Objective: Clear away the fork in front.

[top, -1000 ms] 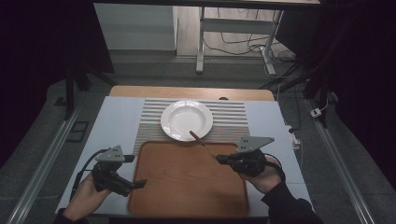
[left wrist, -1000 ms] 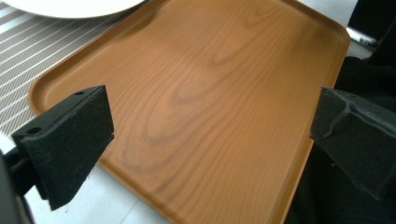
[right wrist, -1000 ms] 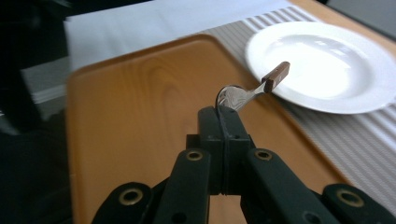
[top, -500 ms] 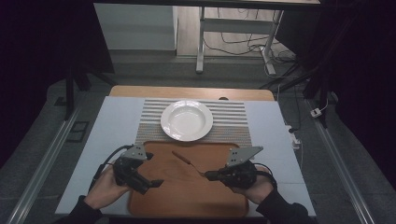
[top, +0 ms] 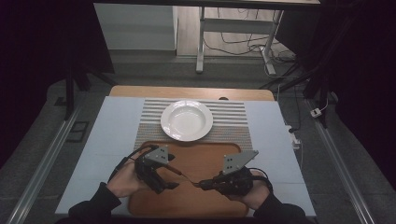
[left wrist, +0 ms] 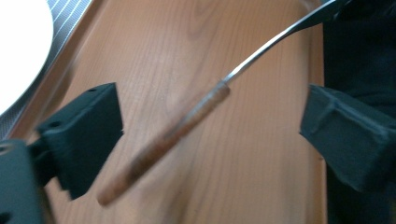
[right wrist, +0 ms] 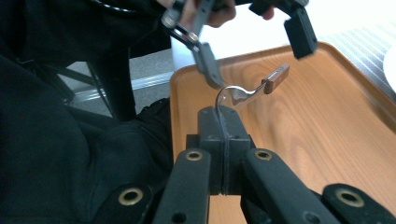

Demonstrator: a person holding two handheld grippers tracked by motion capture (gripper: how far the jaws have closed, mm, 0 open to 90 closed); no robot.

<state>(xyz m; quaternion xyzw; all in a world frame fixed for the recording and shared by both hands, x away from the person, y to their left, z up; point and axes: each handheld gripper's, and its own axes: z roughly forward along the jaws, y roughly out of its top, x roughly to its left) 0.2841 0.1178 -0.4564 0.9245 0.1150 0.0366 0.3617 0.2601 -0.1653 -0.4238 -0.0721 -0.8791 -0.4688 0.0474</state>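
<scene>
Dim room w/ a bare floor, desk legs and loose cables behind the table (top: 116, 121); on the table a striped mat (top: 233, 116), a white plate (top: 187, 120) and, nearer the person, a wooden tray (top: 205, 158).

Progress, as a judgement: the handover looked about halfway. The right gripper (top: 205, 184) had its jaws clamped tight on the metal end of a spoon (right wrist: 254, 91), lifted clear of the tray and held out toward the other tool. The left gripper (top: 168, 175) stood wide apart, jaws either side of the wooden handle (left wrist: 163, 142), not touching it yet. Left to do, prob.: close on the handle, let go w/ the right, then carry the utensil wherever it was meant to go. The plate sat well beyond both tools, on the mat, w/ nothing on it.

The spoon itself: slim metal neck running into a reddish-brown wood handle w/ a squared-off end, seen in the right gripper view just ahead of the right jaws and between the left gripper's fingers (right wrist: 299, 32). Its bowl was pinched inside the right jaws, so its shape couldn't be fully made out. In the left gripper view the handle lay diagonal btw the open jaws, slightly blurred, above the tray's grain.
</scene>
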